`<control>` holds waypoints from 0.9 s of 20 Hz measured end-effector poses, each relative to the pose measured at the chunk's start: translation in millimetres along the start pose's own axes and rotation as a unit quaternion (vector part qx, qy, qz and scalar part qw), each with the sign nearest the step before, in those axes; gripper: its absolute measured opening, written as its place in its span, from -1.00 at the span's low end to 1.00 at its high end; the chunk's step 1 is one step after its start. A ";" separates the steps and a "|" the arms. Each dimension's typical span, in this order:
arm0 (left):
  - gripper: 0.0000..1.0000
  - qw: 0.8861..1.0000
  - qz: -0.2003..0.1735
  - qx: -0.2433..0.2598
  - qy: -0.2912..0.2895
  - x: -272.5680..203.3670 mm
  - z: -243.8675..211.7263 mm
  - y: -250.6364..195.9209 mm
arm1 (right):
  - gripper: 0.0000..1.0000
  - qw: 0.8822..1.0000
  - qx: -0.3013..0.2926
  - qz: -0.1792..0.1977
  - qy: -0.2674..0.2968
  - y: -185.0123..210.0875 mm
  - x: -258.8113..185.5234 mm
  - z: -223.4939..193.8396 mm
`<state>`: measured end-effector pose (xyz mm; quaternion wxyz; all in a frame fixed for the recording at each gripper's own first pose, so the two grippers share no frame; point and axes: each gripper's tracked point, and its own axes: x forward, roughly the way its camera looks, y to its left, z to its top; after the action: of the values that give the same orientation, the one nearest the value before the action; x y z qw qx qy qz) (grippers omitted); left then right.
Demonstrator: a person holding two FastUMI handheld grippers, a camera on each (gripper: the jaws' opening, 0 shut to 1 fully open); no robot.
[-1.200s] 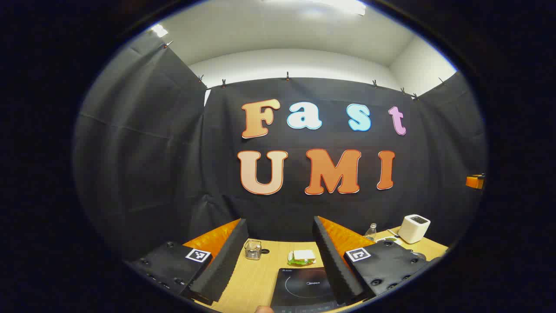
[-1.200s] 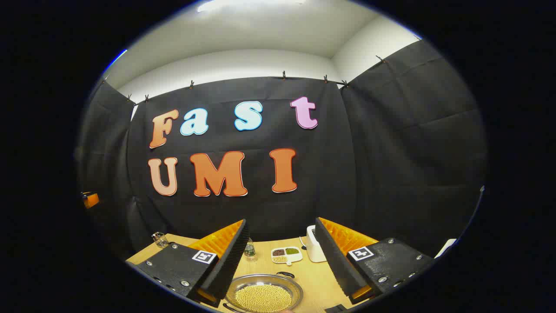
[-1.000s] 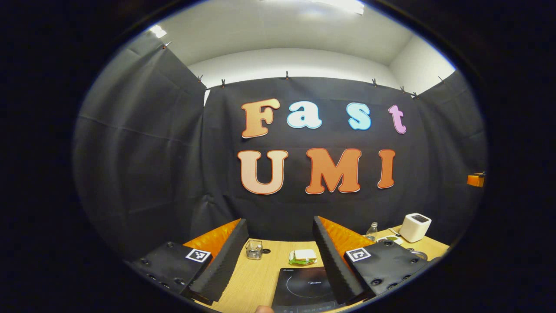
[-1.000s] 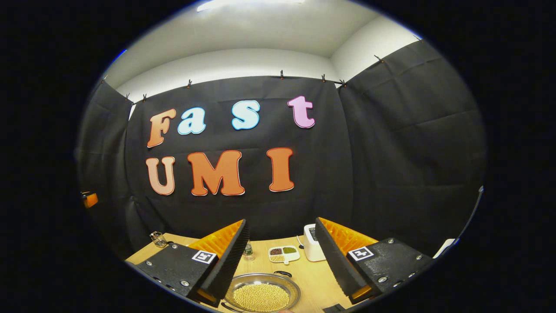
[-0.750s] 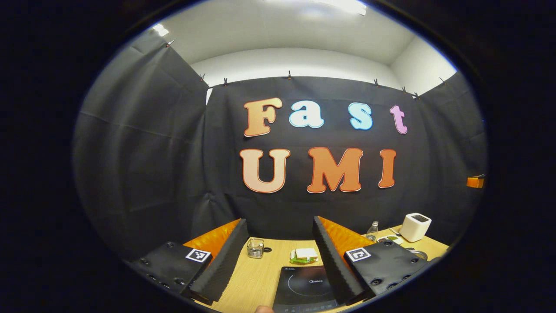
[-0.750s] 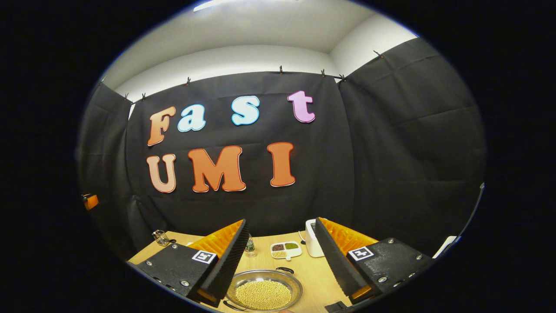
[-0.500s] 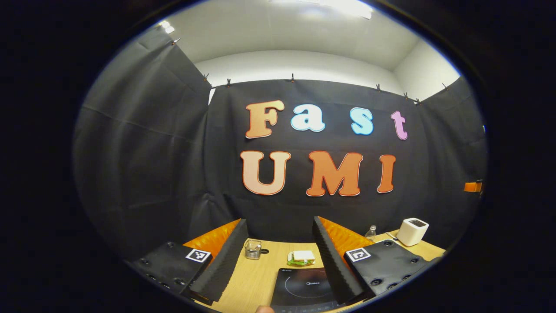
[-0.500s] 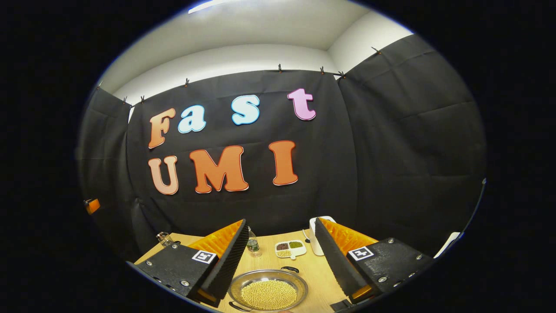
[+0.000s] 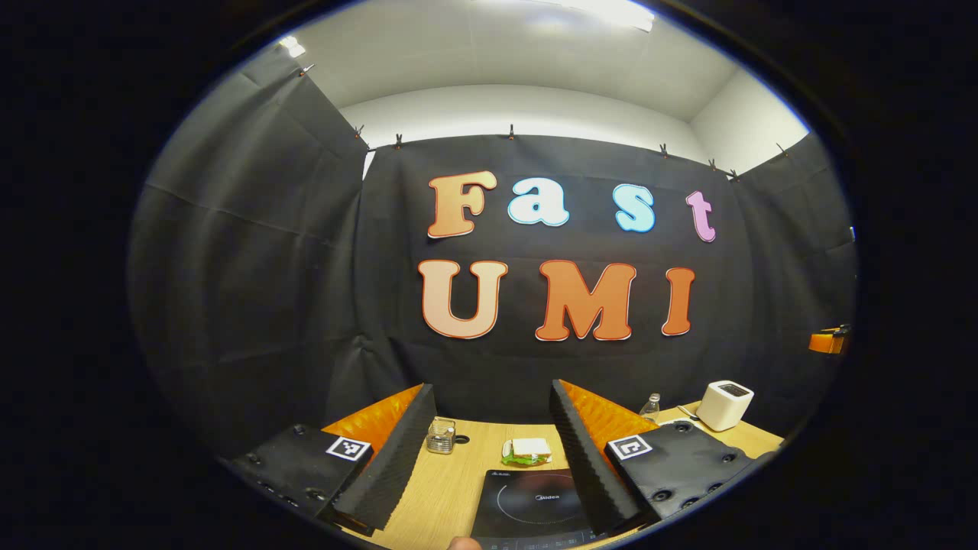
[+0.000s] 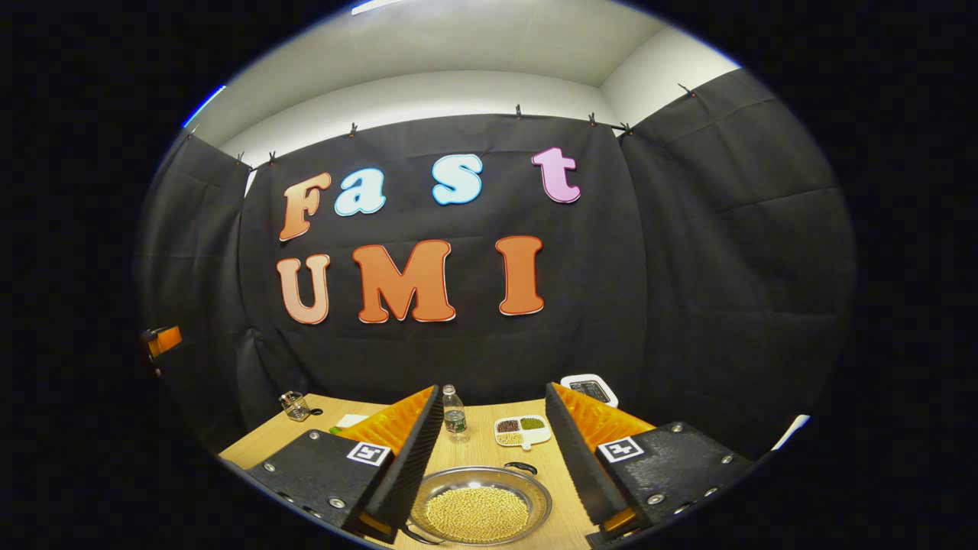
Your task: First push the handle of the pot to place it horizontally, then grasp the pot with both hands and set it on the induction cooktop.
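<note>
Bare table (image 10: pixel 561 489) around pot (image 10: pixel 479 510); bottle (image 10: pixel 455 417) and dish (image 10: pixel 523 431) behind

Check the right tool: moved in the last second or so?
Yes. Against the fixed pot and water bottle, the right tool has shifted: the bottle, formerly half hidden behind its left finger, now sits clear between the open fingers.

We see black cloth walls (image 9: pixel 252 252) clipped along the top | white wall (image 9: pixel 519 114) and ceiling (image 10: pixel 474 42) above, lit by a ceiling light (image 9: pixel 603 9) | light wooden table (image 9: pixel 451 489) at the booth's foot.
</note>
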<state>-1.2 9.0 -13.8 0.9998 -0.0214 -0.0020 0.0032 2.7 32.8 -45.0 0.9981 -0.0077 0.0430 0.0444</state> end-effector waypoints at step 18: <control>0.94 1.000 0.011 0.018 0.011 0.3 -18.1 -3.2 | -1.00 0.975 -0.031 0.060 0.213 29.2 -20.5 -203.3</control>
<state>-0.9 5.1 -31.7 0.9998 -0.0040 0.0098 0.0143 -37.5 56.2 -246.1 0.9608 -0.0450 0.2538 0.1026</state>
